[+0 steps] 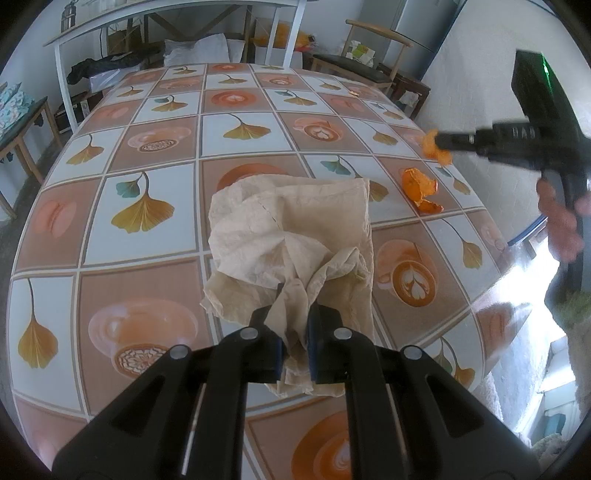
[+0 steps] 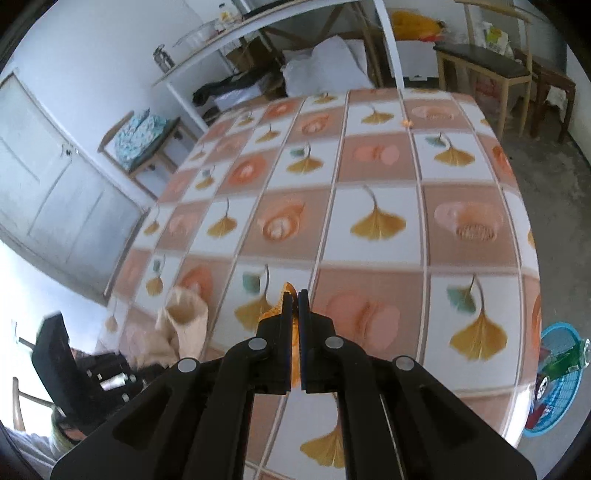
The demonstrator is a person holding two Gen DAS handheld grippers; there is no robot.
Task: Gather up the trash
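Observation:
My left gripper is shut on the near edge of a crumpled beige paper napkin that lies on the patterned tablecloth. My right gripper is shut on a piece of orange peel and holds it above the table; it shows in the left wrist view at the right with the peel at its tip. More orange peel lies on the table right of the napkin. The napkin also shows in the right wrist view at lower left.
A blue basket with trash in it stands on the floor past the table's right edge. A small orange scrap lies near the far edge. Chairs, a stool and a white shelf frame surround the table.

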